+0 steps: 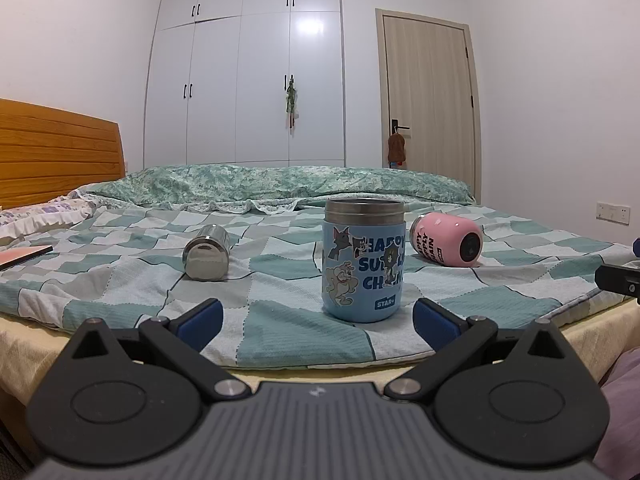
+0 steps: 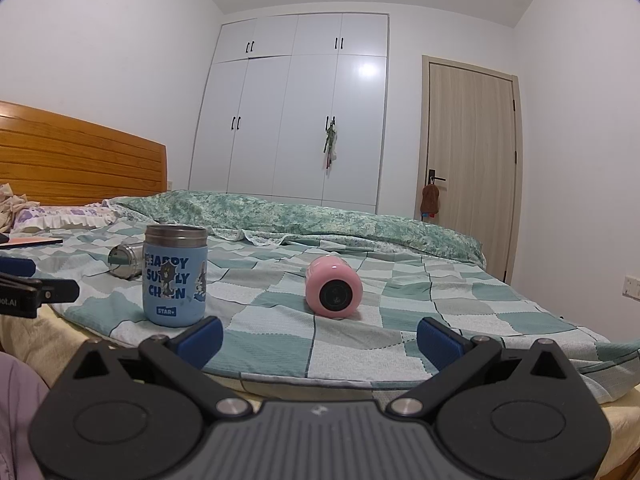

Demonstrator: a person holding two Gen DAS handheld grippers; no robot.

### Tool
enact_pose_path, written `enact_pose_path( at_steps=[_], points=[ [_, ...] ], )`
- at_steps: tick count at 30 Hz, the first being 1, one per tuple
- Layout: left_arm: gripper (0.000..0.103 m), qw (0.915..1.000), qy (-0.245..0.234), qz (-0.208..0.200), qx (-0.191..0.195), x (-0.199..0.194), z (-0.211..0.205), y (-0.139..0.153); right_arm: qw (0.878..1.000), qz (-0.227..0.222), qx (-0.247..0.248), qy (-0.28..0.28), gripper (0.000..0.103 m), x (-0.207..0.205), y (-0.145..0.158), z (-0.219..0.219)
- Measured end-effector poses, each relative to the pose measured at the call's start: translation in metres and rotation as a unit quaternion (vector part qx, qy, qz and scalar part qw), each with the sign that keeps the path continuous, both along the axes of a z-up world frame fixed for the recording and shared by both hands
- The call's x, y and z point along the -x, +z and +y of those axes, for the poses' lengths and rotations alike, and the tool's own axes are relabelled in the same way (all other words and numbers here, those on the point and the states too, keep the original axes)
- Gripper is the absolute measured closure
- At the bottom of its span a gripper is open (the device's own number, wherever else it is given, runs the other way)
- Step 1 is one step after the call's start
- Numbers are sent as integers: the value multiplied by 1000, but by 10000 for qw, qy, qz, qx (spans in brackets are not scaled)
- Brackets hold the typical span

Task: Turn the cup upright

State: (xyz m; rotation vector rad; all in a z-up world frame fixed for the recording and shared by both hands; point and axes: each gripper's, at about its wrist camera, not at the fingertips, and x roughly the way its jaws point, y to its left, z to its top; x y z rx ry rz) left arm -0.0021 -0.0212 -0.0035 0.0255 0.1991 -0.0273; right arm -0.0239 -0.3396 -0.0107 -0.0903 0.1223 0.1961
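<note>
A blue cartoon cup [image 1: 363, 260] [image 2: 175, 276] stands upright near the bed's front edge. A pink cup [image 1: 449, 239] [image 2: 334, 287] lies on its side to its right, base toward me. A steel cup [image 1: 206, 253] [image 2: 125, 261] lies on its side further left. My left gripper [image 1: 318, 320] is open and empty, just in front of the blue cup. My right gripper [image 2: 320, 338] is open and empty, short of the pink cup. Each gripper's tip shows at the edge of the other's view [image 1: 618, 278] [image 2: 38, 292].
The cups rest on a checked green blanket [image 1: 280, 328] [image 2: 400, 312] on a bed with a wooden headboard [image 1: 56, 152]. A rolled green duvet [image 1: 280, 184] lies behind. A flat book [image 1: 24, 256] sits at the left. Wardrobe and door stand beyond.
</note>
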Motion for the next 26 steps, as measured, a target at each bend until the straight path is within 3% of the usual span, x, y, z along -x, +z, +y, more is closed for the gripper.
enact_pose_path(
  at_steps=[26],
  points=[
    [0, 10000, -48, -13, 4, 0, 0, 1, 10000, -1, 6, 0, 0, 0, 0, 0]
  ],
)
